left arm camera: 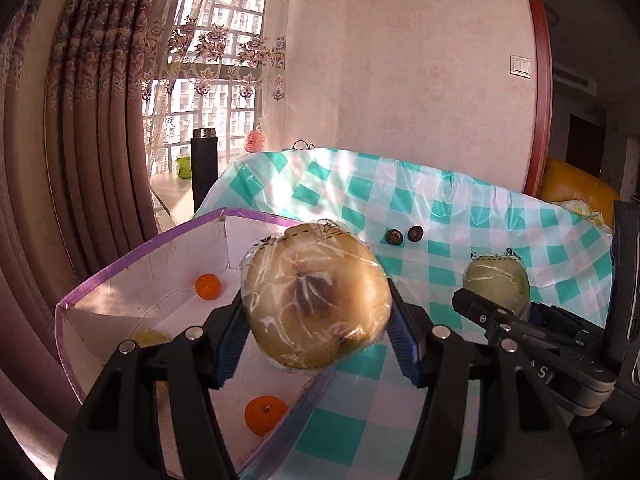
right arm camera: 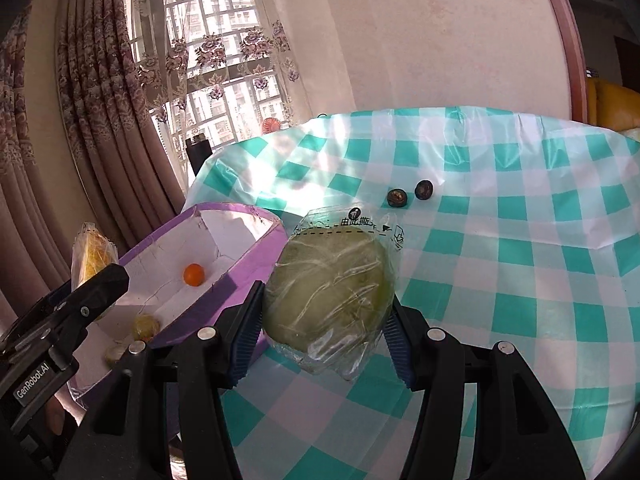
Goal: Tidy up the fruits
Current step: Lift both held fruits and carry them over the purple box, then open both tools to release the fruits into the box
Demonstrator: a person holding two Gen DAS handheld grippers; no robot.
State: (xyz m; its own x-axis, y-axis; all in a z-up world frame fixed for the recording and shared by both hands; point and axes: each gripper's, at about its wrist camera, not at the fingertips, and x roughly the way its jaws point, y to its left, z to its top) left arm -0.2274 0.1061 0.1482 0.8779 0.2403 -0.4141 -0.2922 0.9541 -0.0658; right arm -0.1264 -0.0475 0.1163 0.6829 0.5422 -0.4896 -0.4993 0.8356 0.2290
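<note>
checked table (right arm camera: 520, 280) bears box (right arm camera: 240, 280), two dark fruits (right arm camera: 397, 197).

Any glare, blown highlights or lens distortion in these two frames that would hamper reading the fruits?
Left wrist view: window overexposed; plastic wrap on the held pear glints but stays readable; fisheye bends the box rim. Right wrist view: sun glare washes out the tablecloth near the window; wrapped green fruit sharp, wrap reflections mild; two small dark fruits clear.

The left claw (left arm camera: 318, 330) hides part of the purple box (left arm camera: 100, 276); a yellowish fruit (left arm camera: 149, 337) there is half covered; two small dark fruits (right arm camera: 410, 194) on the worktop (right arm camera: 520, 260) are too small to identify.
</note>
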